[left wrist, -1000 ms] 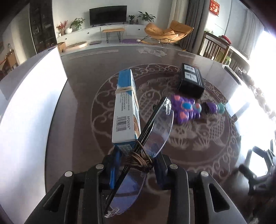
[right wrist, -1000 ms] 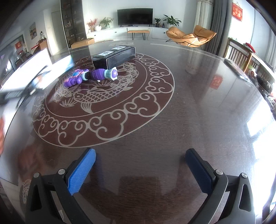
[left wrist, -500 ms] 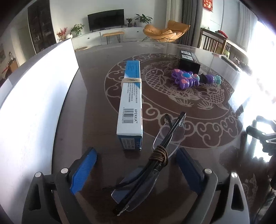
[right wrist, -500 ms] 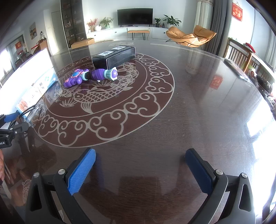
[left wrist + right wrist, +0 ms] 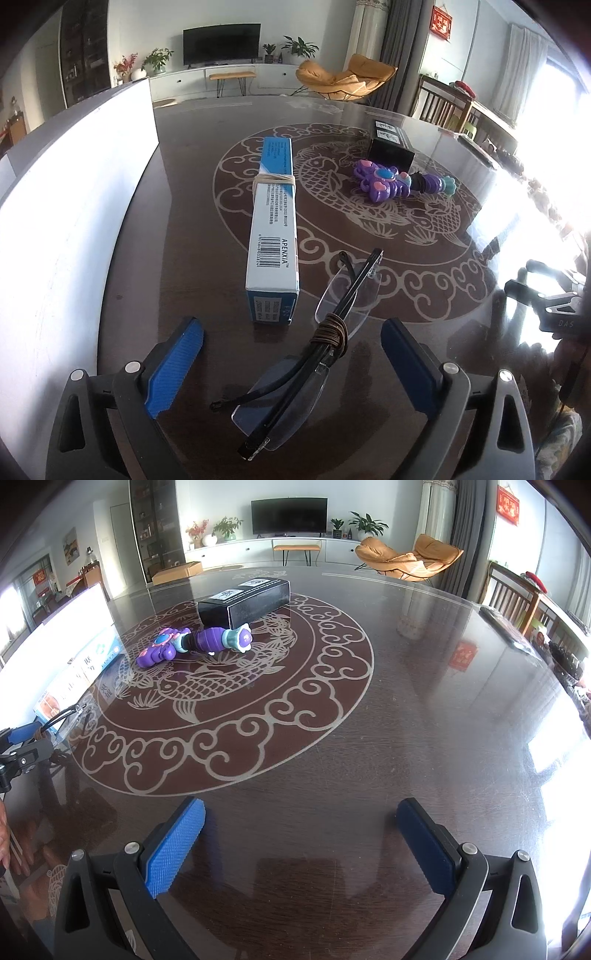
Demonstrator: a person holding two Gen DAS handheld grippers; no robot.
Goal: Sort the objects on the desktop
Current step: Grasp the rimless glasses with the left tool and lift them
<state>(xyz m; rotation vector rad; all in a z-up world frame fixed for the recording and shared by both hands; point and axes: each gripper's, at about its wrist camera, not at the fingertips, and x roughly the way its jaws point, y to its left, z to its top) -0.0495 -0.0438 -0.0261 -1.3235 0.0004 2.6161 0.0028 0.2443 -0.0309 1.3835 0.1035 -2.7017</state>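
The left gripper has just been opening; its blue-padded fingers stand wide apart, touching nothing. Between them, free of both pads, a pair of folded rimless glasses with black arms and a brown cord wound round the middle lies on the dark glossy tabletop with a pale fish-and-cloud inlay. At 12 o'clock from the glasses, just beside their far lens, lies a long blue-and-white carton with a rubber band round it, pointing away. At 1 o'clock, well apart, a purple plastic toy wand with pink and teal knobs lies in front of a black rectangular box with white labels. A tall white panel stands along the 9 o'clock edge.

The right gripper hangs over bare tabletop, its fingers likewise spread with nothing between them. The wand sits at its 11 o'clock, the left gripper at 9 o'clock.
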